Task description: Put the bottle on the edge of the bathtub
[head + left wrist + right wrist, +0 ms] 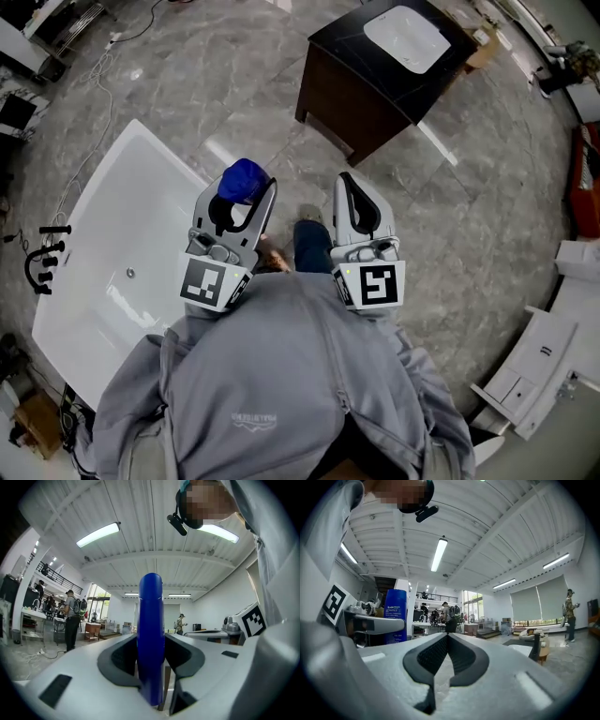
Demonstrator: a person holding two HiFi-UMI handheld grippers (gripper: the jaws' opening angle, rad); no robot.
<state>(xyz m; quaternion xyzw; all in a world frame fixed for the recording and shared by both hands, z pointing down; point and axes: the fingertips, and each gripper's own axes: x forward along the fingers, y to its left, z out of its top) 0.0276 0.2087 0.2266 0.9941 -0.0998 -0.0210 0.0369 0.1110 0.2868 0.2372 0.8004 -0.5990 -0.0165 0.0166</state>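
Head view: L gripper (242,194) clamps blue bottle (242,178), carried near the bathtub (112,202), not yet on it. R gripper (352,187) closed, empty. Next, prob.: shift left, stand bottle upright on rim.

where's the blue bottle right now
In the head view the blue bottle is clamped in the left claw, just right of the white bathtub.
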